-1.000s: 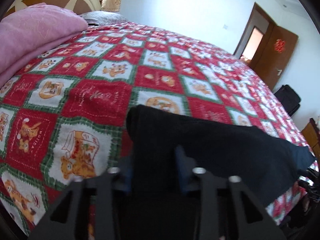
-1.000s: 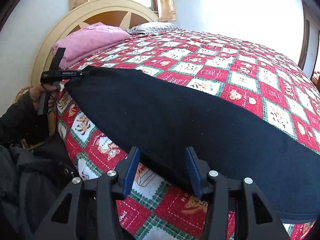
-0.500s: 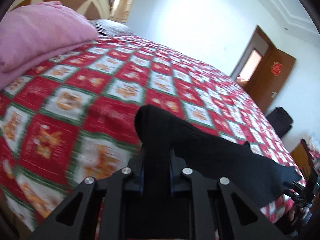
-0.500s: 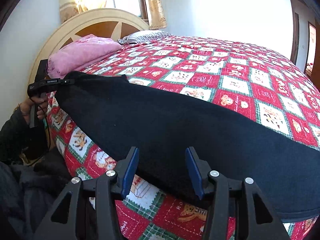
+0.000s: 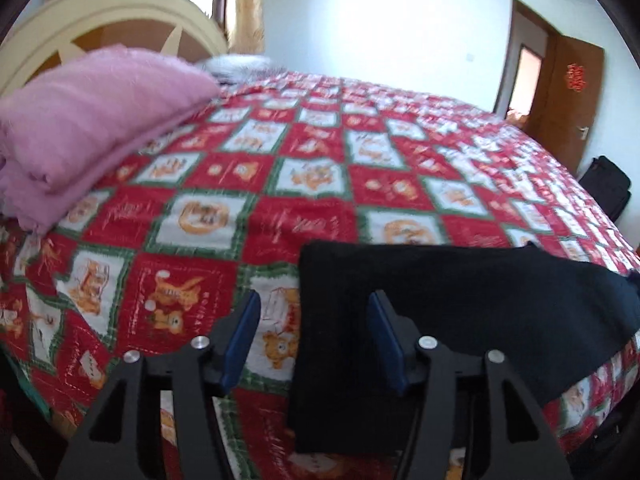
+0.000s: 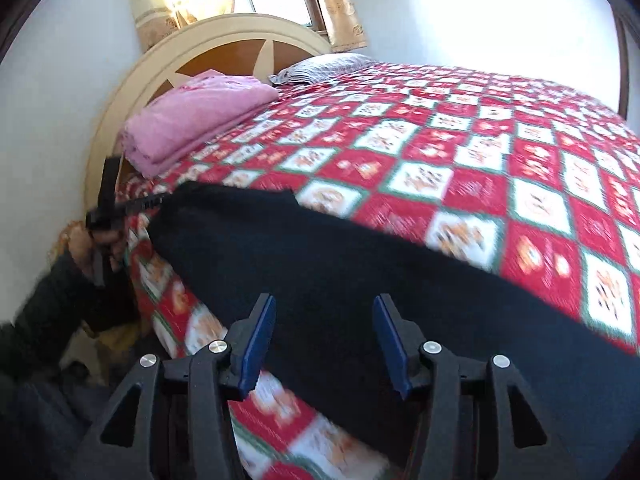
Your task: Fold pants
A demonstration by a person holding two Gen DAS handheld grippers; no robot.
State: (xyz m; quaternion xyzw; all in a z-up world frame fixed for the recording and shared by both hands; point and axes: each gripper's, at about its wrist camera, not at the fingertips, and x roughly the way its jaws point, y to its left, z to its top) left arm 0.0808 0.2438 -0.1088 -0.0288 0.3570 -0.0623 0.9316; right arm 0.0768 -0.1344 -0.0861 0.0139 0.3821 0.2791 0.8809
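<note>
Black pants (image 5: 460,300) lie flat along my edge of the red patchwork bedspread (image 5: 312,184); they look soft, limp and light, so I'd pinch hems and corners. Left gripper (image 5: 314,334) is opening over their end, pads clear; right gripper (image 6: 324,340) is opening too, gripping nothing.

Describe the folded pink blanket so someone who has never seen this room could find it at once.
Start at the bed's red, green and white patchwork quilt and go to its rounded cream headboard. The pink blanket lies folded in a thick stack on the corner there, beside a grey striped pillow. It is the only plain pink thing; the black pants lie along the near edge.
</note>
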